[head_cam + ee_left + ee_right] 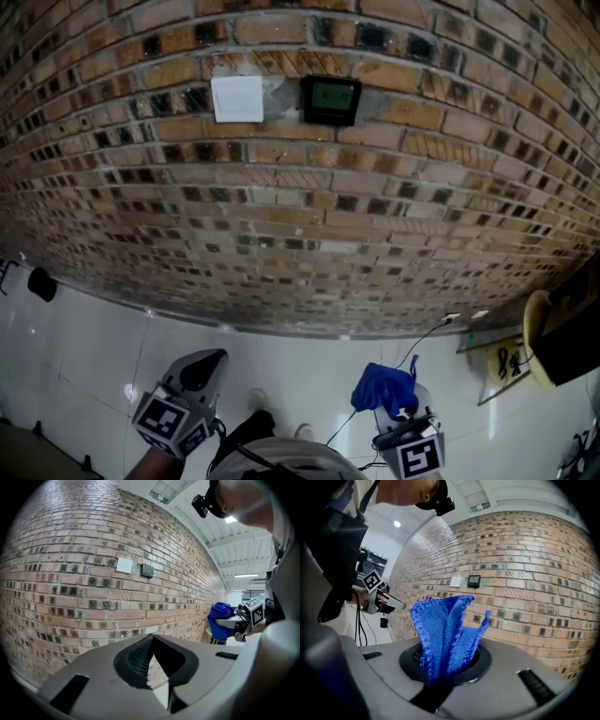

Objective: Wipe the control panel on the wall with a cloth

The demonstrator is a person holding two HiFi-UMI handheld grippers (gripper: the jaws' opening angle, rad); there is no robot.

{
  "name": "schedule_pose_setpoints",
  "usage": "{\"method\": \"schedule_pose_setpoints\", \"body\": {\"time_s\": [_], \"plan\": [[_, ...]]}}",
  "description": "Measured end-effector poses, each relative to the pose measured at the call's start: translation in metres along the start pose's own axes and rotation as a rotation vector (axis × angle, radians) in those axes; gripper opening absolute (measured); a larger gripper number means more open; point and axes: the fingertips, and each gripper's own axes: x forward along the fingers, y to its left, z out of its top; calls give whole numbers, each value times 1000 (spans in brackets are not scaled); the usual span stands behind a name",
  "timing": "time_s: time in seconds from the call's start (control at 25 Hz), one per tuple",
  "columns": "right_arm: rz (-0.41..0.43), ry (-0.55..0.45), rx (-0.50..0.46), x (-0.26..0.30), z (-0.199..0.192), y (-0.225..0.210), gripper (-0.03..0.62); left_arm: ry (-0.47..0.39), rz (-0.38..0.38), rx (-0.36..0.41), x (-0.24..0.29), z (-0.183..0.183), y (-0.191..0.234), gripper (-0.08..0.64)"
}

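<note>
The control panel is a small black box with a greenish screen, high on the brick wall, also in the left gripper view and the right gripper view. A folded blue cloth sticks up from my right gripper, which is shut on it low down, well short of the wall. In the right gripper view the cloth rises from the right gripper. My left gripper is held low at the left, shut and empty, its jaws meeting.
A white switch plate sits just left of the panel. A black object lies at the wall's foot on the left. At the right are a cable with a plug, a yellow sign and a round yellow item.
</note>
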Motion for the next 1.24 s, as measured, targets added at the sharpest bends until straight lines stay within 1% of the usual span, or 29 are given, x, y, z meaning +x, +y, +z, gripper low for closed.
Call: {"method": "schedule_pose_setpoints", "body": {"time_s": [0.12, 0.28, 0.36, 0.52, 0.68, 0.92, 1.24], "plan": [[38, 3, 17, -33, -15, -8, 87, 4, 37, -6, -14, -7, -30, 1], [81, -38, 59, -64, -15, -10, 86, 10, 40, 14, -29, -18, -65, 1], [85, -49, 63, -76, -14, -12, 86, 3, 29, -4, -32, -18, -79, 1], [70, -76, 58, -91, -5, -16, 86, -21, 15, -4, -32, -10, -99, 2], [89, -93, 38, -95, 3, -6, 86, -32, -2, 22, -33, -7, -106, 1], [87, -96, 21, -97, 5, -1, 86, -37, -23, 20, -29, -7, -112, 1], [104, -100, 11, -91, 10, -1, 86, -45, -20, 31, -27, -5, -111, 1]]}}
